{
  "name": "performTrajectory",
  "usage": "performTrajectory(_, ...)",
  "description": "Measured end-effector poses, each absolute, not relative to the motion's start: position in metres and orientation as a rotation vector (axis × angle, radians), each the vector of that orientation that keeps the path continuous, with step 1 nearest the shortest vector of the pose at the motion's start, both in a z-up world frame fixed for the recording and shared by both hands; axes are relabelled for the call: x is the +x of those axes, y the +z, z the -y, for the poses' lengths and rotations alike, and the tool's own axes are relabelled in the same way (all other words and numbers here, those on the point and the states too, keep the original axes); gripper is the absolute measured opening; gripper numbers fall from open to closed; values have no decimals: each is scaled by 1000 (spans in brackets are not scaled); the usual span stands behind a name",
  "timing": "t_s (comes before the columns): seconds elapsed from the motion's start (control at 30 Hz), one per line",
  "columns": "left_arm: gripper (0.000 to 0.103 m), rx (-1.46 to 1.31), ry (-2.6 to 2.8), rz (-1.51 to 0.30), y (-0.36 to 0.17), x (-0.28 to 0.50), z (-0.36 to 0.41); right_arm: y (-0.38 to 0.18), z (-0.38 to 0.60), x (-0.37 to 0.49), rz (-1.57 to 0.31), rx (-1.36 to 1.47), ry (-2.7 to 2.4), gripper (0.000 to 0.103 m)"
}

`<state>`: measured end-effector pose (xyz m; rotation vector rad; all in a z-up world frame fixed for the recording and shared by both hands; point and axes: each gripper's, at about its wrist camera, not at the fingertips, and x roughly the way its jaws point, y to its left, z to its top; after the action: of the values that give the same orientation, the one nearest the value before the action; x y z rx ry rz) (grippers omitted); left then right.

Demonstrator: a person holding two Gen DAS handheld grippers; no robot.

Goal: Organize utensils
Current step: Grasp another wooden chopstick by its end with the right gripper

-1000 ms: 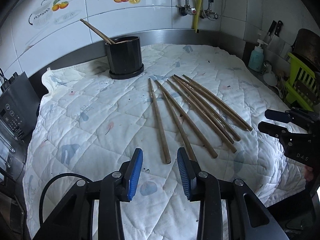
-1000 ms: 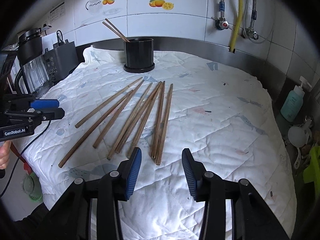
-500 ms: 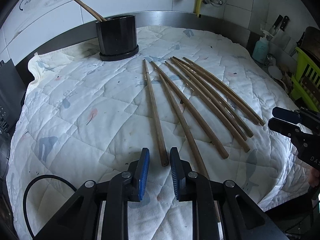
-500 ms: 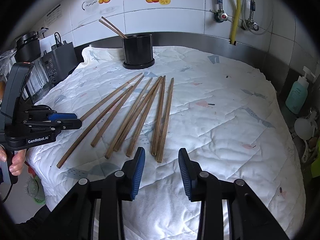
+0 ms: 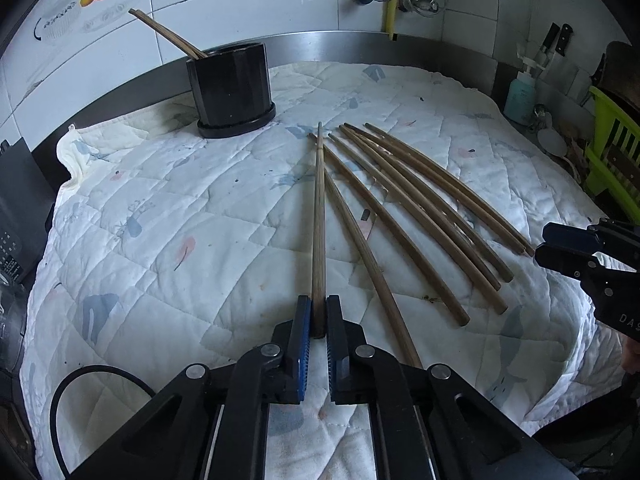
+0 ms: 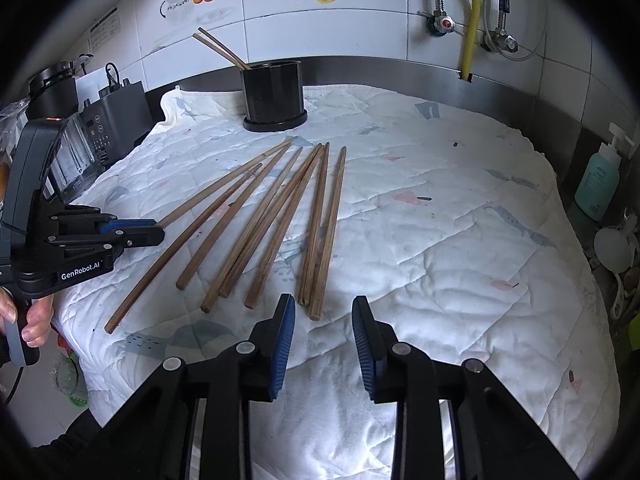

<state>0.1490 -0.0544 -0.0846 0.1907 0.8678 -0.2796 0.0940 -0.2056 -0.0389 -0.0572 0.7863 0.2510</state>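
Several long brown chopsticks (image 5: 404, 208) lie fanned out on a white quilted cloth (image 5: 160, 216). My left gripper (image 5: 318, 308) is shut on the near end of the leftmost chopstick (image 5: 319, 216), which points away toward the black holder (image 5: 232, 84). The holder has two chopsticks (image 5: 168, 34) leaning in it. In the right wrist view my right gripper (image 6: 324, 308) is closing, its pads still apart. The near ends of a chopstick pair (image 6: 316, 264) lie between its fingertips, untouched. The left gripper (image 6: 156, 230) shows there at the left, the holder (image 6: 274, 94) at the back.
A black appliance (image 6: 116, 116) stands off the cloth's left edge. A teal soap bottle (image 6: 598, 186), a green rack (image 5: 612, 160) and knives (image 5: 556, 46) sit to the right. Pipes and taps (image 6: 468, 20) run down the tiled wall behind. A hand (image 6: 36, 316) grips the left gripper's handle.
The left gripper came down and forward over the leftmost chopstick's near end and closed on it. The right gripper's jaws narrowed a little; it hardly moved.
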Motion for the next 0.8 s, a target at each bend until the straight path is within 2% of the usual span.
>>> performTrajectory(0.27, 7, 207, -270, -796, -57, 142, 53, -42, 207, 95, -783, -40, 255, 29)
performTrajectory(0.33, 7, 207, -270, -782, -50, 141, 52, -44, 207, 95, -784, -39, 257, 24)
performTrajectory(0.6, 7, 195, -265, -746, -30, 142, 49, -51, 205, 95, -794, -47, 257, 20)
performTrajectory(0.7, 7, 194, -257, -741, -27, 142, 47, -51, 204, 95, -782, -69, 238, 15)
performTrajectory(0.8, 7, 190, -252, -741, -25, 145, 43, -51, 209, 96, -777, -50, 220, 14)
